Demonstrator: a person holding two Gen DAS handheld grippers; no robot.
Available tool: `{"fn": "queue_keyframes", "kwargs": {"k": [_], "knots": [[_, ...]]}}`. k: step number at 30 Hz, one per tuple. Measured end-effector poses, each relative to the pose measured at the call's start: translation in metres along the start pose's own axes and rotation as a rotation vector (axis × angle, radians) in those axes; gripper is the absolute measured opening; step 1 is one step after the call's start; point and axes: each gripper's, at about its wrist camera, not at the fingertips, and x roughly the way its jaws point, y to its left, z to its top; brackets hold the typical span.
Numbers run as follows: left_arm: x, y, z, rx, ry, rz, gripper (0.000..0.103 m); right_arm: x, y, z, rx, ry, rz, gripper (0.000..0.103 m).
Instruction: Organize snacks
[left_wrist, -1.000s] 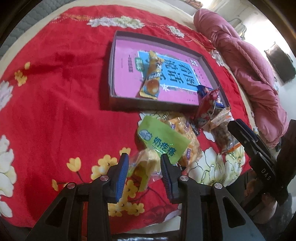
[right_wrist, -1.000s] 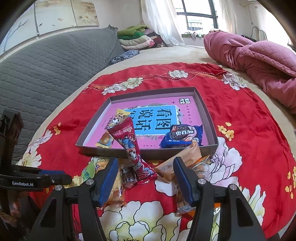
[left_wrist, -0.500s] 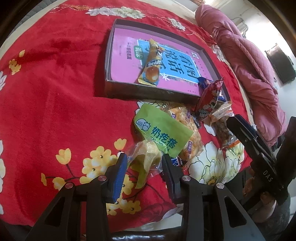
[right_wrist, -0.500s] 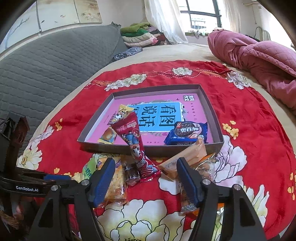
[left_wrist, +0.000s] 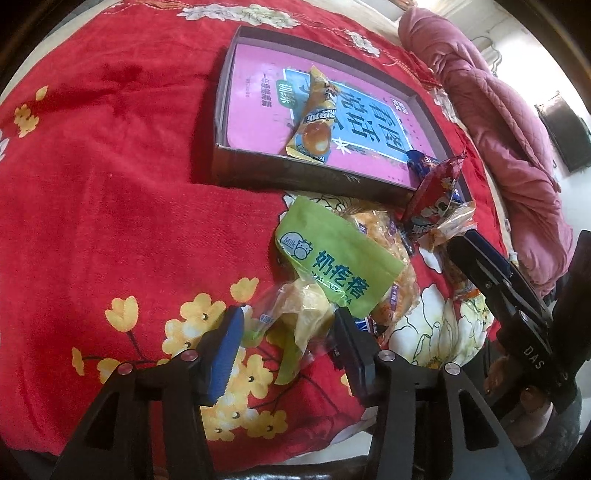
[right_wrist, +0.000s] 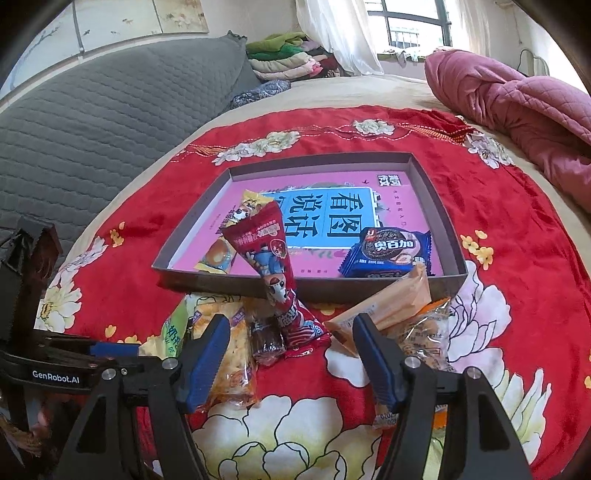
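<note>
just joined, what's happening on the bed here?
A person is sorting snacks into a shallow box on a red cloth. Two packets are in the box; the rest are piled in front of it. The left gripper, its fingers just opening, straddles a clear yellow packet without pinching it. The right gripper hovers open over the pile.

Red flowered cloth (right_wrist: 498, 206), pink-lined tray (right_wrist: 436, 206), green milk packet (left_wrist: 332, 254).

Soft window (right_wrist: 410, 22) daylight, sharp, fisheye-warped edges
</note>
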Motion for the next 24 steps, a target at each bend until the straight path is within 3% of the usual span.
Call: {"fn": "queue_keyframes", "kwargs": {"k": [15,19,24], "knots": [[0.006,0.004,0.002,-0.024,-0.025,-0.019,0.052,0.031,0.004,0.007,-0.005,0.022,-0.019,0.067],[0.008,0.003,0.003,-0.024,-0.032,-0.024,0.052,0.039,0.007,0.008,-0.022,0.034,-0.022,0.06],[0.009,0.003,0.003,-0.022,-0.035,-0.031,0.052,0.048,0.008,0.007,-0.036,0.05,-0.033,0.041]]}}
